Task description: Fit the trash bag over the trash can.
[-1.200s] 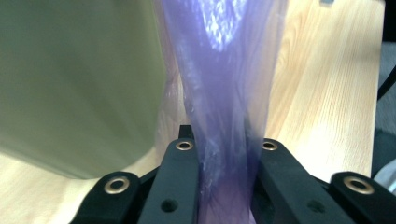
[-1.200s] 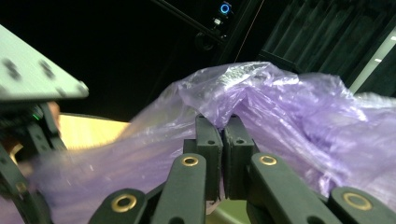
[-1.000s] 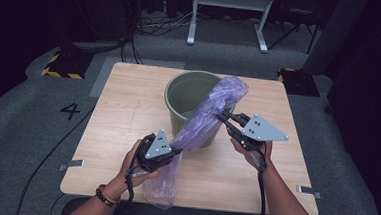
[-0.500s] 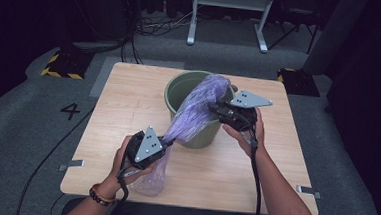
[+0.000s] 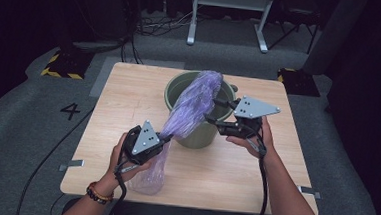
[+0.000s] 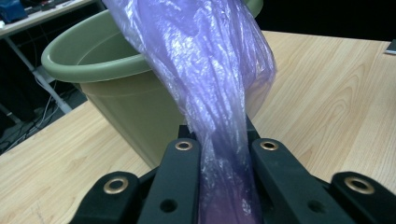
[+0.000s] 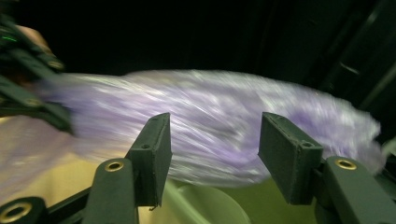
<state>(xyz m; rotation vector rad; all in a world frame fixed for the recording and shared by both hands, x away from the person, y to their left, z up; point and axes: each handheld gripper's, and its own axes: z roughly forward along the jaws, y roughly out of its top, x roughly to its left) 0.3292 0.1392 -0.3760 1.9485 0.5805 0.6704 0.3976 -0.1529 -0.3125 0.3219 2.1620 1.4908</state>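
One purple plastic bag (image 5: 191, 107) stretches from the clenched left gripper (image 5: 160, 138), which pinches its twisted neck, up over one green bucket (image 5: 203, 133). The right gripper (image 5: 212, 112), beside the bag, has just been opening, with its pads off the plastic.

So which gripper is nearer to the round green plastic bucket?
Right. The right gripper hangs with open jaws at the rim of the round green plastic bucket, beside the purple plastic bag. The left gripper, clamped on the bag, sits before the bucket's wall.
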